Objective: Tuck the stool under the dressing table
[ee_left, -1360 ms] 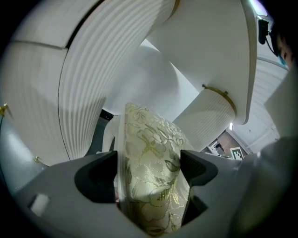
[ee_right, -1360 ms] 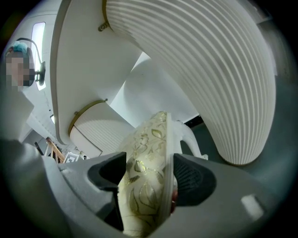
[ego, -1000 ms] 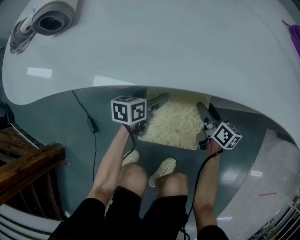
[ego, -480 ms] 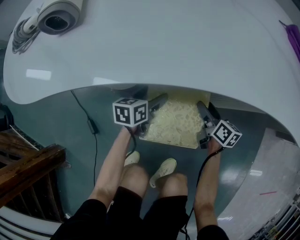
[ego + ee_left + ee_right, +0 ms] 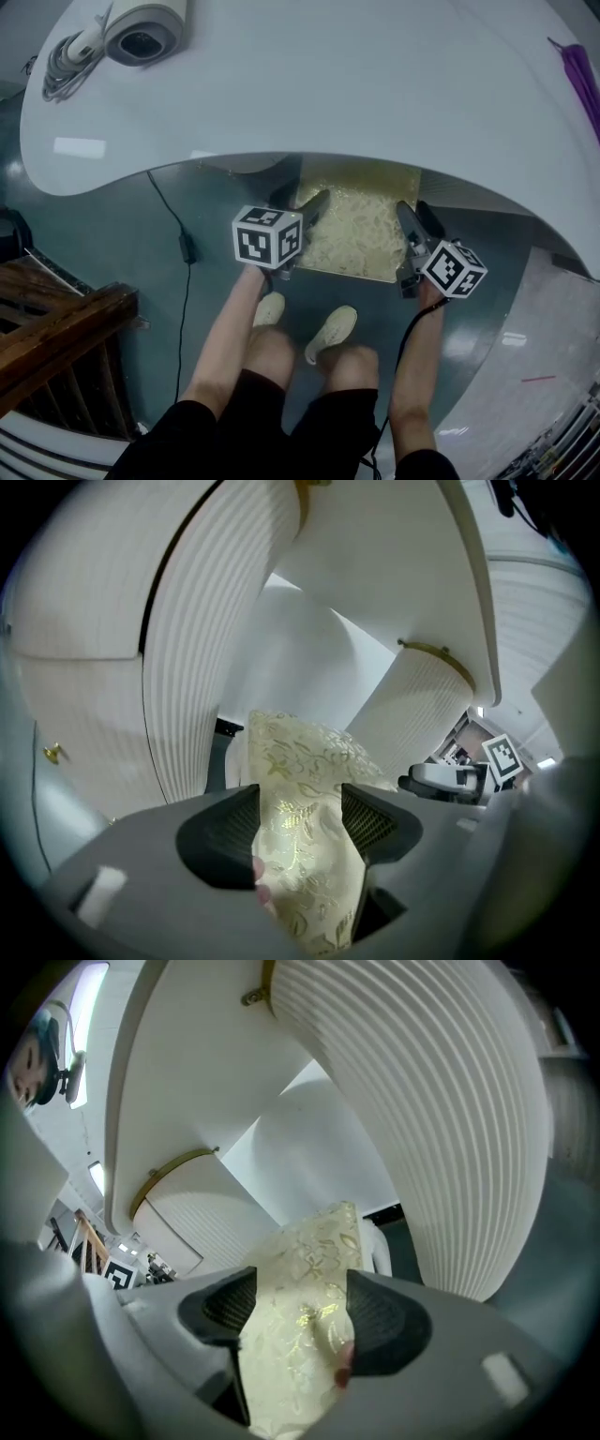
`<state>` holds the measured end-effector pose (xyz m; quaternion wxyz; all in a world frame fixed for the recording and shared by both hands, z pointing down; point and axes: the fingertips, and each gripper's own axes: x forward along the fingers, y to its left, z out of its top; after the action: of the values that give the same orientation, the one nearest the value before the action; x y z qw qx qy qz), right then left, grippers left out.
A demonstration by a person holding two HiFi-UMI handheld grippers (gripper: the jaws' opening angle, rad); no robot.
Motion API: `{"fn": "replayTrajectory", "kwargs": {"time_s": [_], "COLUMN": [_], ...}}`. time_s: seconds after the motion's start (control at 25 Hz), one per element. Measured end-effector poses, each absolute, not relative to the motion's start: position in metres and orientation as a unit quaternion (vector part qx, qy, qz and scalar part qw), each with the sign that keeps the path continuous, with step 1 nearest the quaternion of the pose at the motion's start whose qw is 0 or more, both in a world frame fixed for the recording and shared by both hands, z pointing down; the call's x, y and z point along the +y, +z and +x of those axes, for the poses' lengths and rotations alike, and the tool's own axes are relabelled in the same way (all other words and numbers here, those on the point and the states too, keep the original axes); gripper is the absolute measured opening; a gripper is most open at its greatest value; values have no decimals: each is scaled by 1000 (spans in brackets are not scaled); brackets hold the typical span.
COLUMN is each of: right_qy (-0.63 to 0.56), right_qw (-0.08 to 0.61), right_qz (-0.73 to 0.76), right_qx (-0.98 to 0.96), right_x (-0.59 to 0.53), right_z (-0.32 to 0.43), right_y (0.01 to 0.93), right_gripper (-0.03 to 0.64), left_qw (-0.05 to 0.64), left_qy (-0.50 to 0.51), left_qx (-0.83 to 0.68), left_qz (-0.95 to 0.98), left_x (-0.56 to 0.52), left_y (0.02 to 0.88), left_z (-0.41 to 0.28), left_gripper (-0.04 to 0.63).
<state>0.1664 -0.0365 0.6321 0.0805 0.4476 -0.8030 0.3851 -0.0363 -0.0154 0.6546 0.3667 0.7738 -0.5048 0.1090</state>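
Knees [image 5: 300, 361] and pale shoes [image 5: 330, 330] sit lowest in the head view, on a grey-green floor [image 5: 141, 262]. Just ahead, the left hand-held gripper [image 5: 314, 202] pinches the left edge of the cream brocade cushion of the stool [image 5: 361, 234]; its jaws have just been closing, and the fabric fills the gap between the pads. The right hand-held gripper [image 5: 409, 220] is clamped likewise on the cushion's right edge. The stool's far part lies beneath the rim of the white surface [image 5: 375, 94], between the ribbed pedestals of the dressing table [image 5: 187, 621]. Farther off, a hair dryer [image 5: 145, 33] with its coiled cord rests at the surface's left end.
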Motion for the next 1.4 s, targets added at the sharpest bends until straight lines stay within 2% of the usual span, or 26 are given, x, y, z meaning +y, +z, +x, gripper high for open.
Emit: {"fn": "replayTrajectory", "kwargs": {"time_s": [0.2,0.36,0.84,1.04,1.4], "right_qy": [344,308,243,197,150], "right_qw": [121,146,132,118,91], "right_qz": [466,479,490,509,518], "right_qx": [-806,-809,-827,-829,-837], "right_x": [-18,3,63,69,79], "right_z": [157,153,138,138,124], "right_y": [609,580,419,337,212], "right_gripper": [269,236,159,116,79], "left_qw": [360,326,257,229,185], "left_qy": [117,137,120,99,74], "left_qx": [-505,-511,-537,-528,-524], "left_qz": [776,784,795,812,828], "left_x": [2,20,68,73,80], "left_y": [626,593,437,360,237], "left_z": [-33,-32,-41,-38,-41], "left_gripper": [235,176,34,9,8]}}
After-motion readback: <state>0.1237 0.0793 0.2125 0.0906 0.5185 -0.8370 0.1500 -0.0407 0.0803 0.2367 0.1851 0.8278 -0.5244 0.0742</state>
